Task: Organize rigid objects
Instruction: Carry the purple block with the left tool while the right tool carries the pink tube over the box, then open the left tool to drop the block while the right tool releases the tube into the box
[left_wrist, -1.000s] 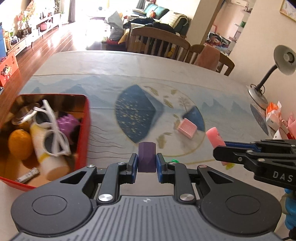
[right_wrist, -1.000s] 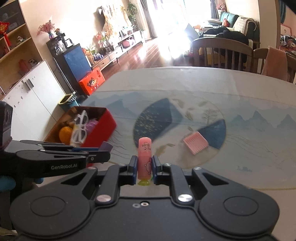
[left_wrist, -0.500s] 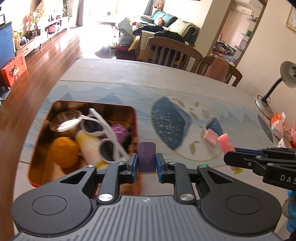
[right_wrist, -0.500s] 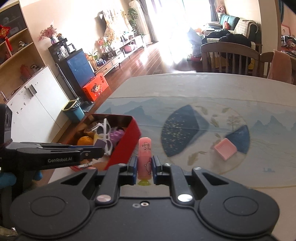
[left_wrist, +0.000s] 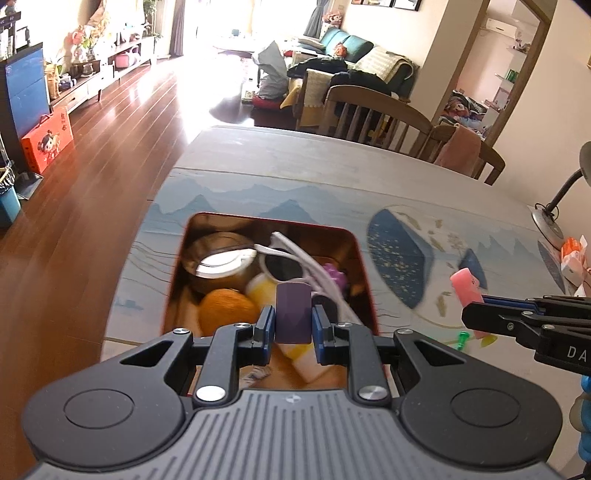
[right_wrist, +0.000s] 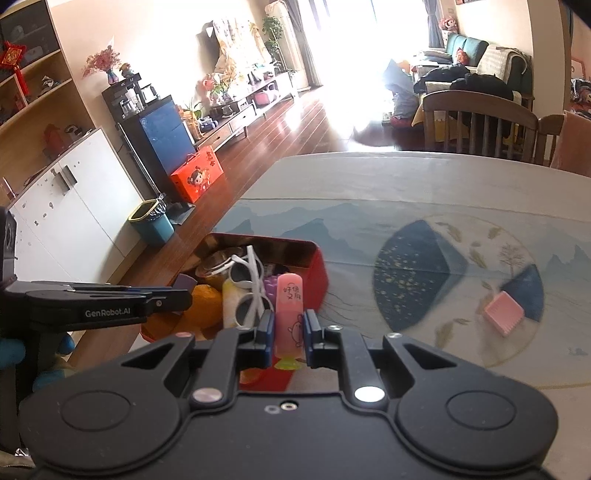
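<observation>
My left gripper (left_wrist: 293, 325) is shut on a purple block (left_wrist: 292, 310) and holds it above the open red tin (left_wrist: 364, 266). The tin holds white sunglasses (left_wrist: 295, 254), an orange (left_wrist: 225, 308), a round metal tin, a yellow tube and a purple toy. My right gripper (right_wrist: 289, 328) is shut on a pink stamp-like cylinder (right_wrist: 290, 314) with a yellow-green base, just right of the red tin (right_wrist: 317, 273). It also shows in the left wrist view (left_wrist: 467, 286). The left gripper shows at the left of the right wrist view (right_wrist: 162, 301).
A pink ribbed block (right_wrist: 504, 317) lies on the patterned tablecloth at the right. A green pushpin (left_wrist: 463, 338) lies near the front edge. A desk lamp (left_wrist: 554, 214) and packets stand at the far right. Wooden chairs (left_wrist: 376, 110) stand behind the table. The table's left edge is close.
Both grippers have moved left with their objects. The purple block went from beside the tin's right wall to over its inside. The pink cylinder came close to the tin's right wall.
</observation>
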